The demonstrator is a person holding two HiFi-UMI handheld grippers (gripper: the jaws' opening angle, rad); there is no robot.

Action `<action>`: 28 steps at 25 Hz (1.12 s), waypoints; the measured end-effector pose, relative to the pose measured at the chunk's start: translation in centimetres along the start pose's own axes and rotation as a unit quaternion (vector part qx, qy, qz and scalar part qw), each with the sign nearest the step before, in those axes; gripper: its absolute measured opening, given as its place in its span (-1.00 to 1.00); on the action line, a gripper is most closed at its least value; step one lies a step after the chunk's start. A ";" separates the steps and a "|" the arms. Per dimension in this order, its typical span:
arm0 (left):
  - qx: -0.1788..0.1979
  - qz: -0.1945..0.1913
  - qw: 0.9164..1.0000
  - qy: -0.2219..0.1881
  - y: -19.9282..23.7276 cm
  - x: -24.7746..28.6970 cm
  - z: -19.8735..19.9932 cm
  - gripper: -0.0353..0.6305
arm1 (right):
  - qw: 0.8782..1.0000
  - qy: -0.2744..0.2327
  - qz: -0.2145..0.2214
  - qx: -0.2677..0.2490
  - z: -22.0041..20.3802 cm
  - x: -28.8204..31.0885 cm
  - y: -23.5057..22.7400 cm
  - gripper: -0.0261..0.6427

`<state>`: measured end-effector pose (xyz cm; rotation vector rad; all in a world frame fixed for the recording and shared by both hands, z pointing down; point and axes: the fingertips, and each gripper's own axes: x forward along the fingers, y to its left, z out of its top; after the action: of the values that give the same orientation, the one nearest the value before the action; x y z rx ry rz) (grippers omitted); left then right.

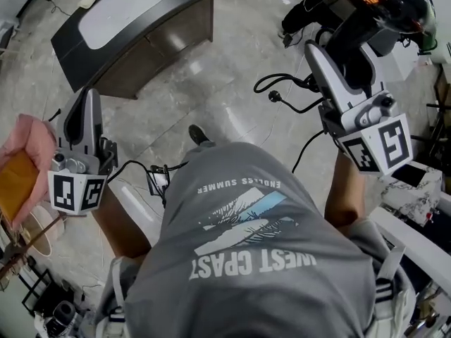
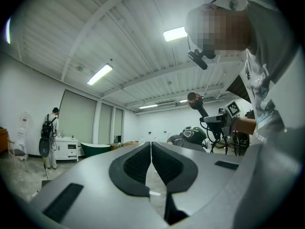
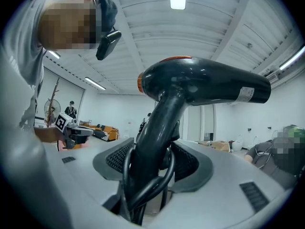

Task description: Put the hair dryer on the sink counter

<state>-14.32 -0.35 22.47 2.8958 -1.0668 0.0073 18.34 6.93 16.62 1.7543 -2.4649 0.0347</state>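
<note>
Glossy grey stone floor [image 1: 232,62] underfoot, white hall with ceiling strip lights all round. On the right gripper [image 3: 155,159], jaws spread wide and clamped on the black handle of the hair dryer [image 3: 205,85], held upright off any tabletop, barrel pointing right in the right gripper view, orange ring at its back end. Black cord [image 3: 126,175] looped down in front of the handle between the jaws, with its plug [image 1: 273,96] seen against the floor in the head view. On the left gripper [image 2: 151,151], jaws closed together with nothing between them, carried at the near left, well apart from the dryer. Farther out, at far left, dark cabinet [image 1: 151,44] with a pale top standing on the floor.
</note>
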 end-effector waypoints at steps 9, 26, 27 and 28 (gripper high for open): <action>-0.008 -0.003 0.999 -0.038 4.7 -0.3 0.2 -0.84 | 1.000 -0.007 -0.015 0.011 2.3 2.5 1.2 -0.15; -0.005 0.018 0.999 -0.033 9.1 -0.3 0.0 -0.84 | 1.000 -0.011 0.013 0.005 0.9 10.1 1.8 -0.15; -0.005 0.020 0.999 -0.034 9.3 -0.1 0.0 -0.84 | 1.000 -0.012 0.017 0.005 0.8 10.6 1.7 -0.15; -0.004 0.022 0.999 -0.035 9.4 0.0 0.1 -0.84 | 1.000 -0.012 0.021 0.004 0.8 11.1 1.6 -0.15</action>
<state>-20.42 -7.51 22.80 2.8841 -1.1383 -0.0977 13.14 -3.03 17.14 1.7171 -2.5211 0.0257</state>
